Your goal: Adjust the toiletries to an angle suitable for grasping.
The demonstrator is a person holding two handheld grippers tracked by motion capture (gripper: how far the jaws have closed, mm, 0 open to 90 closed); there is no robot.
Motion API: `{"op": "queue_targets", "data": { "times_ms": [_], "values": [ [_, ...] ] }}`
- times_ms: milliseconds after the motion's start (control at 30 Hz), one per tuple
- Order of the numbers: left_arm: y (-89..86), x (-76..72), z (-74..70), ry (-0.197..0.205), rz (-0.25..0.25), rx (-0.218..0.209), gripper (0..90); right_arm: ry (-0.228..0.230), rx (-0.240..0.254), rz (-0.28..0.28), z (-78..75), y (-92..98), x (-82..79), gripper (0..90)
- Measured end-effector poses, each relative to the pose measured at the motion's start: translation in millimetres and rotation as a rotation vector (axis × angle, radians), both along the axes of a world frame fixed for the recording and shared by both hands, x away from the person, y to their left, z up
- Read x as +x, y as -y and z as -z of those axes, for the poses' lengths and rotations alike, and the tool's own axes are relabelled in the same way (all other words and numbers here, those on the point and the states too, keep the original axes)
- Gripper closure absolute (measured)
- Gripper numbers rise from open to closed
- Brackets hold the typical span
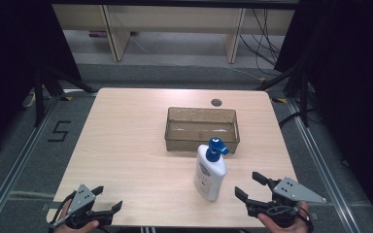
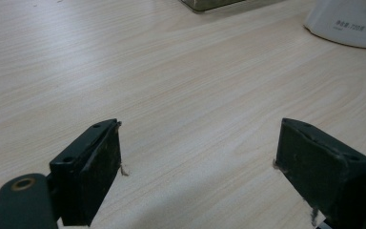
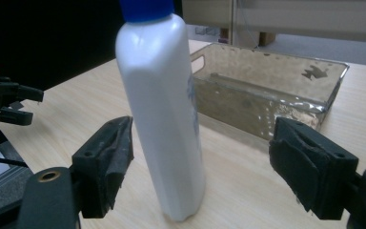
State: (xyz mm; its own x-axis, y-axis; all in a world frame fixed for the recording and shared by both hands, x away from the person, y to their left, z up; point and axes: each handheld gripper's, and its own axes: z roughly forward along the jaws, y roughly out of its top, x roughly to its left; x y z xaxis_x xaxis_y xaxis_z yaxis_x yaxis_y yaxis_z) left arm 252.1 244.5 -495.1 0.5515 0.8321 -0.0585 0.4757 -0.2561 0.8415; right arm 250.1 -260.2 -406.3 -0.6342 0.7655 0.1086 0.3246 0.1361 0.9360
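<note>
**Both grippers open, lotion bottle standing between the right jaws' line of sight**

The right gripper [image 1: 246,187] is at the near right corner of the table [image 1: 126,145], held by the person's right hand [image 1: 284,221]. Its two black jaws are spread wide and nothing is pressed between them. In the right gripper view the white lotion bottle [image 3: 164,119] stands just in front of the jaws, closer to the left jaw than to the right one, but the pads do not touch it; a gap is visible on both sides. So this gripper is released and holds nothing.

The left gripper [image 1: 108,199] is at the near left corner of the table, in the person's left hand [image 1: 75,224]. In the left gripper view its jaws are also far apart, with only bare wood of the table between them. It grasps nothing and touches nothing.

The lotion bottle [image 1: 211,172] stands upright on the table, with a blue pump cap [image 1: 217,148] on top. It is in the near half of the table, a little right of the middle, near the right gripper and well apart from the left one. Just behind the bottle lies a transparent brownish plastic bin [image 1: 202,128], and the bottle is outside it, near its front wall. Whether the bottle touches this wall I cannot tell.
</note>
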Motion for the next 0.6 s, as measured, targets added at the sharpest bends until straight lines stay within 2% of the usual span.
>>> {"op": "queue_targets", "data": {
  "times_ms": [33,67,133,267,500,533,600],
  "values": [
    [-0.5,-0.1,-0.3,-0.001,0.004,0.005,14.9,-0.004,-0.013,0.006,-3.0,-0.7,-0.7,23.3],
    [-0.9,0.0,-0.3,0.000,0.007,0.007,14.9,0.007,-0.001,-0.004,-3.9,-2.8,0.6,23.3],
    [-0.6,-0.1,-0.2,0.002,0.003,-0.001,14.9,-0.001,-0.008,-0.006,-8.6,-5.6,0.7,23.3],
    [-1.0,-0.2,-0.3,0.001,0.006,0.002,14.9,0.024,-0.007,-0.016,-15.1,-11.0,3.1,23.3],
    [-0.2,-0.2,-0.1,0.004,0.000,-0.006,14.9,0.020,-0.002,-0.041,-21.2,-19.2,2.9,23.3],
    [0.2,-0.2,0.0,0.006,-0.003,-0.012,14.9,0.031,0.005,-0.050,-21.7,-20.6,3.8,23.3],
    [-0.4,-0.2,-0.2,0.004,0.000,-0.006,14.9,0.059,-0.011,-0.051,-24.1,-22.0,5.9,23.9]
  ]
}}
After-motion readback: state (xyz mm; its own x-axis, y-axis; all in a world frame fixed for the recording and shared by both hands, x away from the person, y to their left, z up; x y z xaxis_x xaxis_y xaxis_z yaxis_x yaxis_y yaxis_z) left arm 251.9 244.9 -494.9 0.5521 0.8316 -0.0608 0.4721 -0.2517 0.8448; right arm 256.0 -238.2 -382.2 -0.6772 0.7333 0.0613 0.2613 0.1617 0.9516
